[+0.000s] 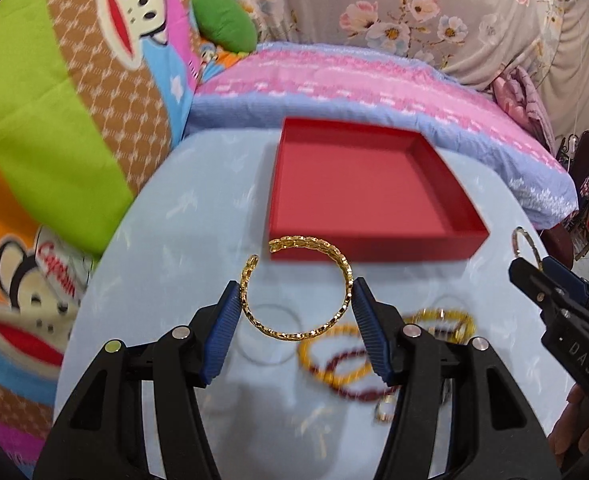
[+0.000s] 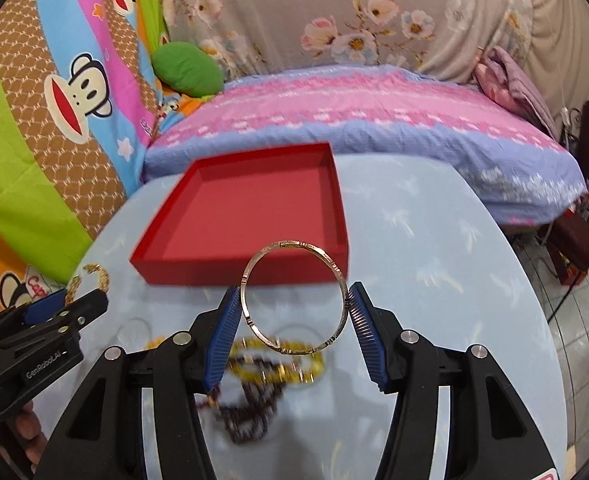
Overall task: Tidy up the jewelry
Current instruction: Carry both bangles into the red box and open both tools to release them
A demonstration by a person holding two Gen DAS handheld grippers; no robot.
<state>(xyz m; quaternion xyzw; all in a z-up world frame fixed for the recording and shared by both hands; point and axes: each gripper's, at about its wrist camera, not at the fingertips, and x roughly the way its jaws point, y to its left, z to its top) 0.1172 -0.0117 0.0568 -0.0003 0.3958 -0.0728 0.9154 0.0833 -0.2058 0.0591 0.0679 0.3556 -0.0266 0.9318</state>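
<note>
In the left wrist view, the left gripper (image 1: 296,296), lower centre, is clamped across one open gold bangle (image 1: 298,288). Behind it, at centre, sits one empty red box (image 1: 358,188) on the pale blue table (image 1: 174,240). Blurred bracelets (image 1: 346,360), too smeared to count, lie lower right. In the right wrist view, the right gripper (image 2: 294,300) pinches one thin silver bangle (image 2: 294,298).

A home bedroom: a bed (image 2: 366,120) with pink-and-blue bedding lies right behind the round table (image 2: 434,248). A cartoon-monkey blanket (image 2: 54,100) hangs left of the bed, a floral sheet (image 2: 334,12) drapes behind it, and a green pillow (image 2: 188,68) rests at its left corner.
</note>
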